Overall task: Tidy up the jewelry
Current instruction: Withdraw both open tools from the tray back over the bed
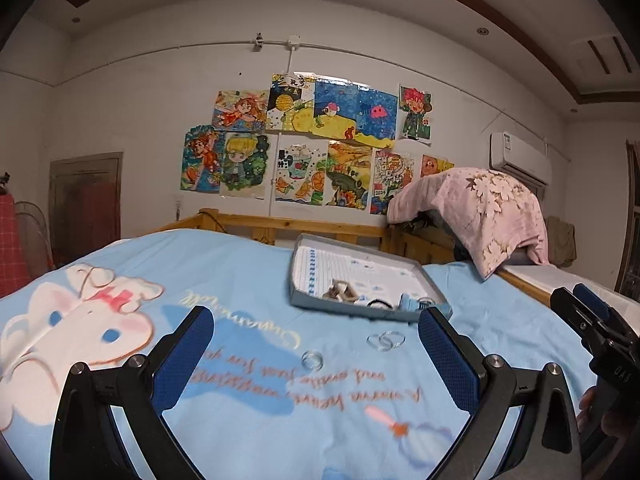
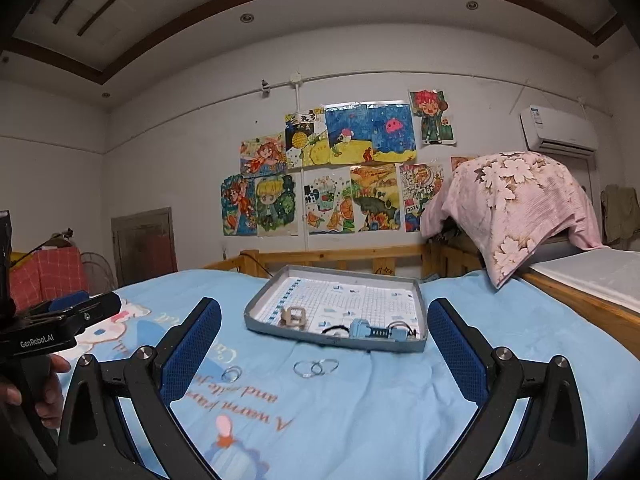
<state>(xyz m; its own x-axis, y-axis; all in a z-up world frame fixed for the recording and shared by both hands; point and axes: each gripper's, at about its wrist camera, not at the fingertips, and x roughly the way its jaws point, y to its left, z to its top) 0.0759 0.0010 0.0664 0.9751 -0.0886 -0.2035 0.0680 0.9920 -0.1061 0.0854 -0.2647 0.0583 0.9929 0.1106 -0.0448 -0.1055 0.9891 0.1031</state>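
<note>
Left wrist view: left gripper (image 1: 316, 344) spread wide, holding nothing, above the blue bedsheet (image 1: 248, 272).
Landmark: grey tray (image 1: 298, 280) on the sheet; all places below are relative to it.
Left of tray front: lone clear ring (image 1: 312, 359) on the sheet, well short of the tray's near rim, roughly between the left gripper's fingers.
Tray front, centre: linked clear rings (image 1: 386, 340), just short of the near rim, outside the tray.
In tray: beige clip (image 2: 294, 316), black hair tie (image 2: 334, 330), blue clip (image 2: 374, 332), all along the near wall.
Right wrist view: right gripper (image 2: 324, 344) also spread and empty, facing the tray's near rim.
Step (my read): part sorted; rings not yet in the tray, nothing grasped.
Next move: lower onto a ring, close gently; thin, flat on soft cloth, so likely to slip or snag fabric.
View difference: right wrist shows tray contents clearly and the person's left hand (image 2: 48, 384) on its handle; left wrist shows the tray blurred, plus the right gripper at tray's far right.
</note>
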